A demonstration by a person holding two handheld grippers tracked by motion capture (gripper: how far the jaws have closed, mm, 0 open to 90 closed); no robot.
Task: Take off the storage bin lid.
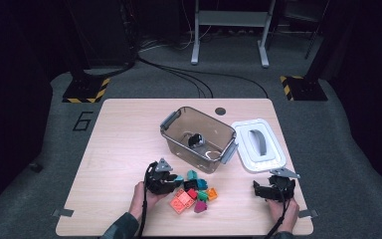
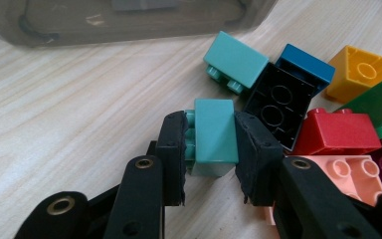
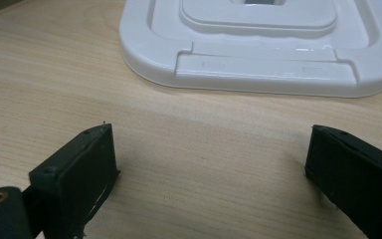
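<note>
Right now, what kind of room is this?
Probably a lab or studio for recording, not a home: a lone table on grey carpet, hazard-striped stand feet, floor cables, and a hand-held gripper holding a brick.

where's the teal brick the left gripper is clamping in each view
high view: teal brick at the left edge of the brick pile, at the left gripper tip.
left gripper view: centre, teal brick pinched between the two black pads.
right gripper view: not in it; the white lid lies ahead.
shared landmark: the clear bin, behind the pile in the high view, top edge of the left gripper view.
</note>
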